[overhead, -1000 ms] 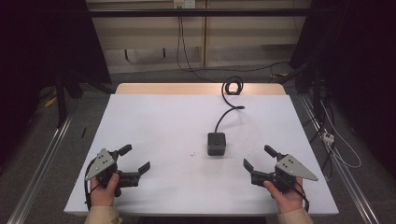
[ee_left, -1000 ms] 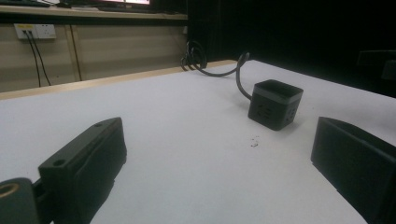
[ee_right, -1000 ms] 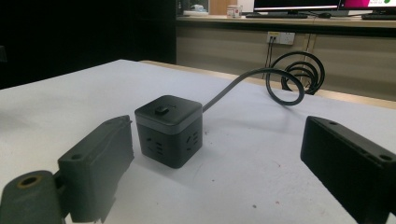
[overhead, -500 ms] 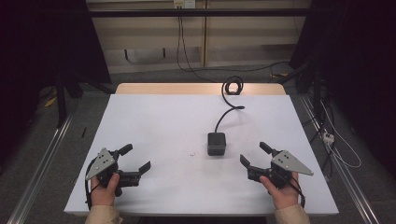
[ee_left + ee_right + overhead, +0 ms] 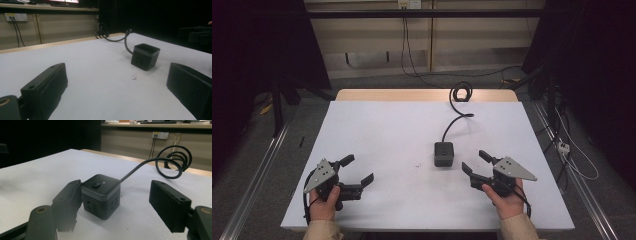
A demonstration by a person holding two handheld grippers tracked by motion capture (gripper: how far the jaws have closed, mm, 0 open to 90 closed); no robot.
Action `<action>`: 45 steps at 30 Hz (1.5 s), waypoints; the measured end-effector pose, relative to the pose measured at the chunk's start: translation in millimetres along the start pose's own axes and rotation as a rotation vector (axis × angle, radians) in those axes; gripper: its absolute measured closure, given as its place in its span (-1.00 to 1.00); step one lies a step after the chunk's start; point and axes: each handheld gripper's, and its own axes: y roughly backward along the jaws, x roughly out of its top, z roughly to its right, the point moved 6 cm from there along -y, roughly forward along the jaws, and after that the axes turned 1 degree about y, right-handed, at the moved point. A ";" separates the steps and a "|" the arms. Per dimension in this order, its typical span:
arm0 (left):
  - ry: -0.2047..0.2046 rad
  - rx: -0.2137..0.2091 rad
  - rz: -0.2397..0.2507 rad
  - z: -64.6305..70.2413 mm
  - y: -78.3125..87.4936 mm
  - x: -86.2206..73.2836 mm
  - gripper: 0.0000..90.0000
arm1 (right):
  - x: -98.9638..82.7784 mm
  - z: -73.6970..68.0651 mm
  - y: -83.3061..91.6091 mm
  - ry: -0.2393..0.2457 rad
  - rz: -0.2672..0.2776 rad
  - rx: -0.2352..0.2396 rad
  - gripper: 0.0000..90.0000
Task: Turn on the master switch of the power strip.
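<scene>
Right tongs point(image 5: 473, 165), nearer the cube point(image 5: 444, 153) than a second ago, jaws just narrowing but open, nothing between them. Cube sitting mid-table point(image 5: 387, 125), just beside those tongs; likely a grasp approaching. Left tongs point(image 5: 358, 170) open, empty, well apart.

One black socket cube point(image 5: 443, 153) with one coiled cable point(image 5: 460, 93), one white table point(image 5: 377, 130), two grippers.
</scene>
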 end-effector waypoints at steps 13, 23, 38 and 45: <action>0.000 -0.003 0.004 1.0 -0.4 0.5 -0.93 | 3.4 -7.0 -8.9 -0.012 -0.026 0.057 -0.01; 0.000 -0.005 0.004 0.8 -0.6 0.6 -0.93 | 6.1 -9.2 -13.7 -0.017 -0.036 0.081 0.18; -0.012 -0.005 0.005 1.3 -1.0 1.3 -0.93 | 8.0 -9.6 -18.9 -0.045 -0.037 0.108 0.51; -0.008 -0.006 0.005 1.2 -1.2 1.1 -0.93 | 9.7 -11.7 -22.3 -0.041 -0.043 0.121 0.67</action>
